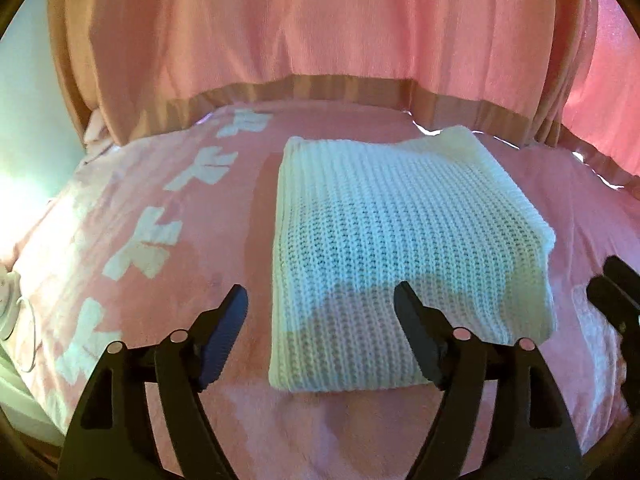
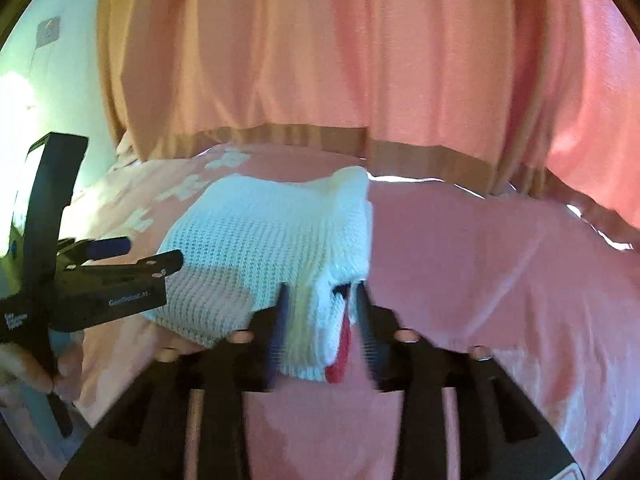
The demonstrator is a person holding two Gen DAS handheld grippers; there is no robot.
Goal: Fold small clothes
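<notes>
Left tool (image 1: pixel 320 312) gapes wide over folded white knit (image 1: pixel 400 248); right tool (image 2: pixel 320 308) straddles its corner, part-open.

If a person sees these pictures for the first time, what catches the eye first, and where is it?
First is the white knitted garment, folded into a thick rectangle on the pink bedcover in the middle. The right claw straddles its near right corner, where a red tag hangs out. The left claw is wide open at its near left edge, and pink curtains hang behind.
</notes>
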